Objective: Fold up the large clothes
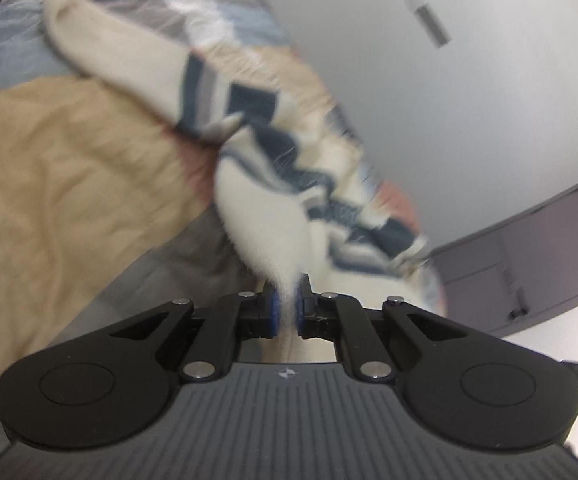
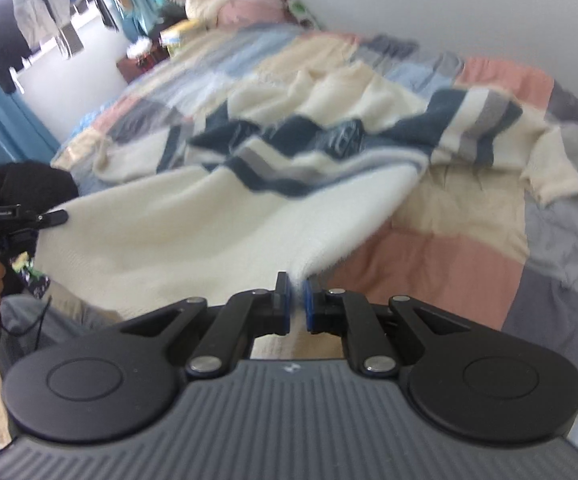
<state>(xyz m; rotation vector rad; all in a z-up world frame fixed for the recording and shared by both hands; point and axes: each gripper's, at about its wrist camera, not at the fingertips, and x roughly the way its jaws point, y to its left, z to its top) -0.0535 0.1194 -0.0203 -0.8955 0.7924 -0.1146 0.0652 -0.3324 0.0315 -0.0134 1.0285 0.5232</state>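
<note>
Cream sweater (image 2: 193,236) with navy bands is pinched at its hem by both tongs: left gripper (image 1: 287,306) and right gripper (image 2: 297,304), jaws nearly closed on the knit. Hem is stretched between them; body and sleeves trail away forward onto the patchwork quilt (image 2: 469,248).

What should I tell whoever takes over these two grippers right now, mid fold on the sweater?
Left tongs: shut on the cream sweater's hem.
Right tongs: shut on the hem at its other corner.
Sweater: hem end lifted off the patchwork quilt; striped chest and sleeves still rest on the bed.
Done: both corners gripped and raised.
Left: probably carry the hem over toward the collar, lay it flat, then fold in the sleeves.
</note>
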